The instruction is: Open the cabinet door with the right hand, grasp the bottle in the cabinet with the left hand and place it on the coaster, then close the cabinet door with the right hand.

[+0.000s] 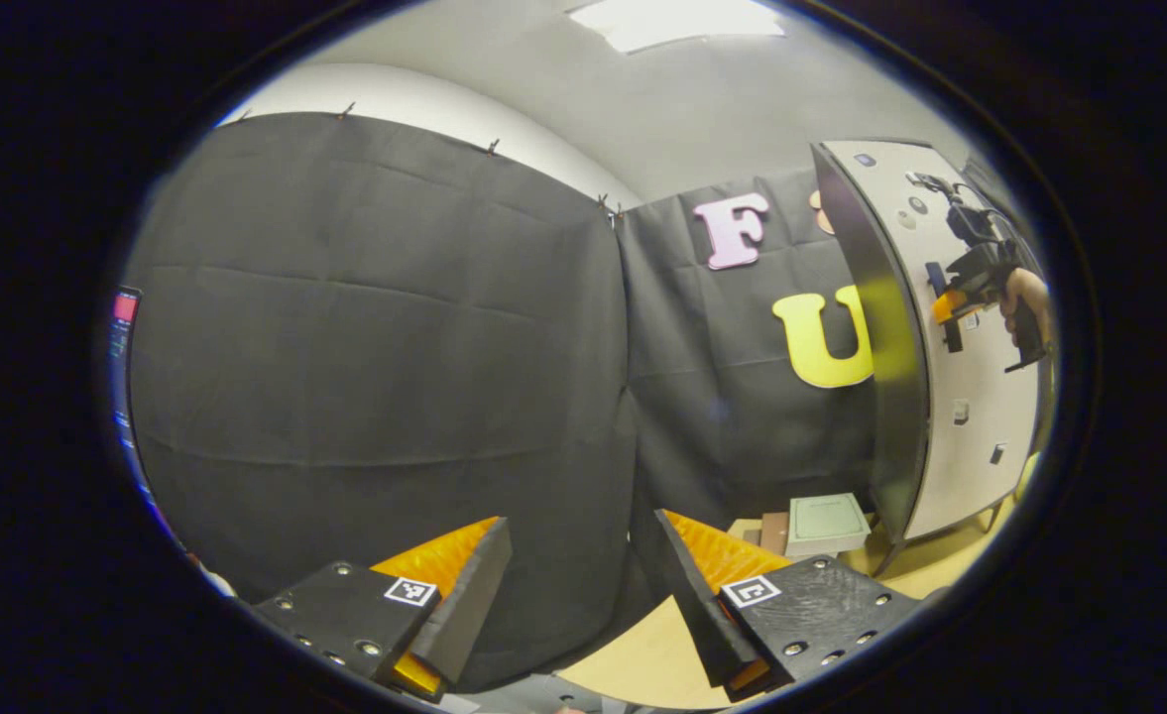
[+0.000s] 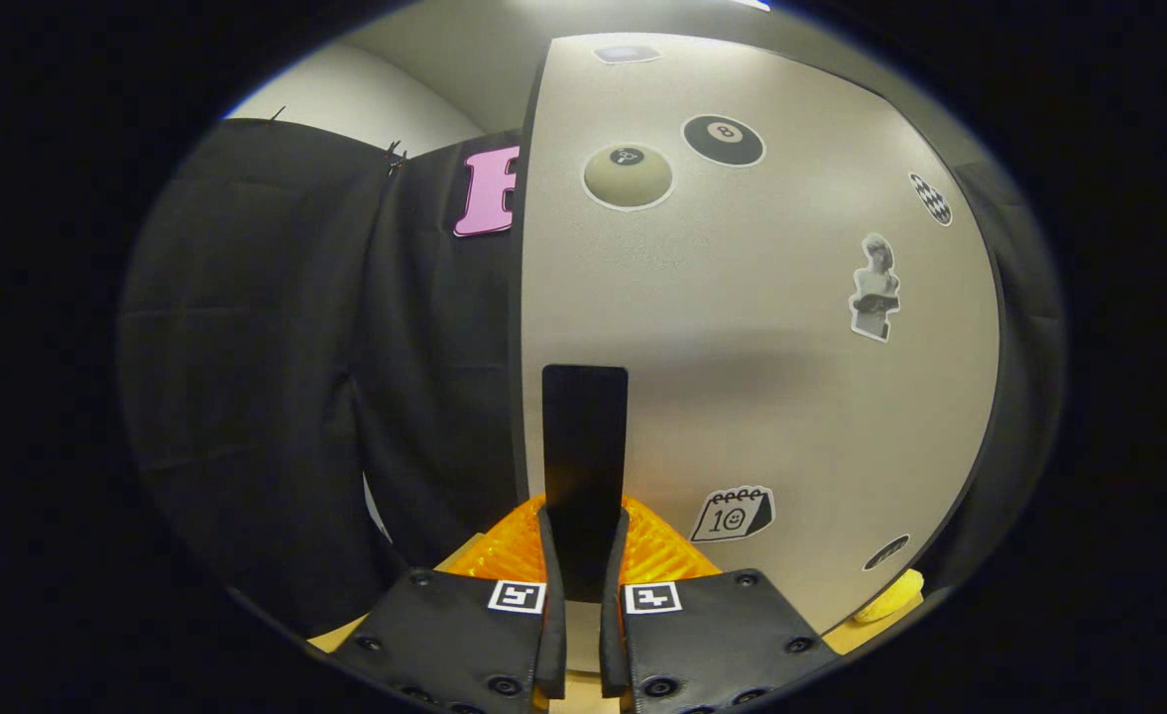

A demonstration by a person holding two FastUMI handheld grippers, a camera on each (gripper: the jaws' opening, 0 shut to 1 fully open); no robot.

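Shut cabinet door (image 2: 742, 327) squarely ahead; open air over the table (image 1: 642, 654) leftward.

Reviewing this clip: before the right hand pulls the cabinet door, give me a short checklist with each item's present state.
1. Right gripper closed on the door handle: ok, both fingers press the dark handle's sides.
2. Handle seated deep between the fingers: ok, it runs down to their base.
3. Cabinet door state: cannot tell whether it has started to open; in the left gripper view its edge faces the camera.
4. Left gripper ready for the bottle: ok, open and holding nothing.
5. Left gripper away from the door's swing: ok, it sits well aside of the cabinet.
6. Bottle and coaster located: cannot tell.
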